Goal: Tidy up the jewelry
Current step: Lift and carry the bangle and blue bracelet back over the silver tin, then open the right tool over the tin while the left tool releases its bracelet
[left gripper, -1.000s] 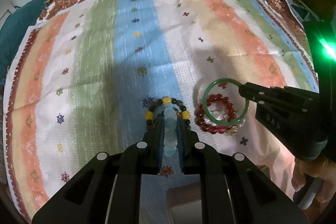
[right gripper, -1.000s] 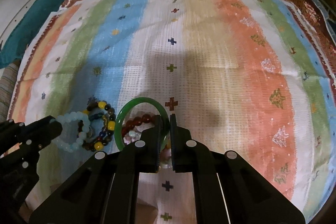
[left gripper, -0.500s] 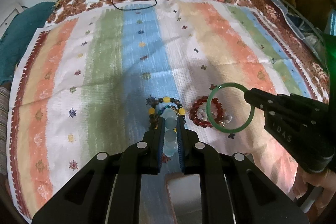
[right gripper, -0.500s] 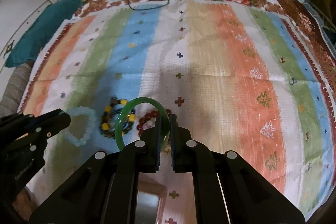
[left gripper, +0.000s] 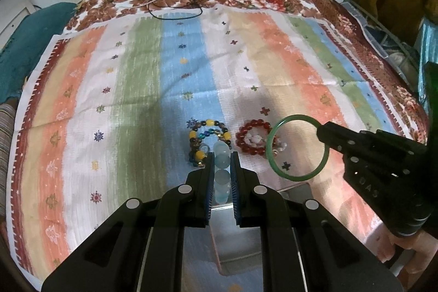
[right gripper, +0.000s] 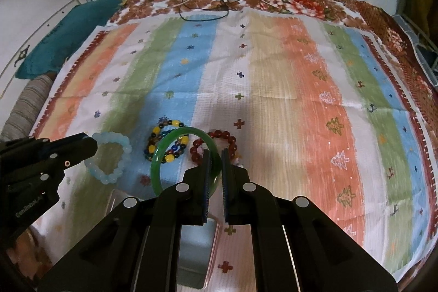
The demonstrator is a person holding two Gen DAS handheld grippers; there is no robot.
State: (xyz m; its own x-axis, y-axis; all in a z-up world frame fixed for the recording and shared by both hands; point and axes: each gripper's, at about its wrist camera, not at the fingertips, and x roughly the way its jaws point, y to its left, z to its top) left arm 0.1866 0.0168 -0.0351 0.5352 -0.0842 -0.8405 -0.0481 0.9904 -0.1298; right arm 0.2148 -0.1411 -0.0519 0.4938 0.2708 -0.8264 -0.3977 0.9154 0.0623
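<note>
My left gripper (left gripper: 221,155) is shut on a pale blue bead bracelet (left gripper: 221,171), which hangs as a loop (right gripper: 109,158) above the striped cloth (left gripper: 137,89). My right gripper (right gripper: 215,152) is shut on a green jade bangle (right gripper: 175,138), held up off the cloth; in the left wrist view the bangle (left gripper: 297,177) shows as a full ring at the right gripper's tip (left gripper: 321,132). On the cloth lie a yellow-and-dark bead bracelet (left gripper: 209,137) and a red bead bracelet (left gripper: 253,140), side by side beneath both grippers.
A shiny rectangular tray or box (left gripper: 238,231) sits at the cloth's near edge under the grippers. Black and white cords (left gripper: 175,7) lie at the far end by the wall. A teal cushion (right gripper: 68,32) sits off the left side.
Both grippers have risen and pulled back with their bracelets; the blue bracelet and the green bangle now hang clear of the two bracelets left lying on the cloth.
</note>
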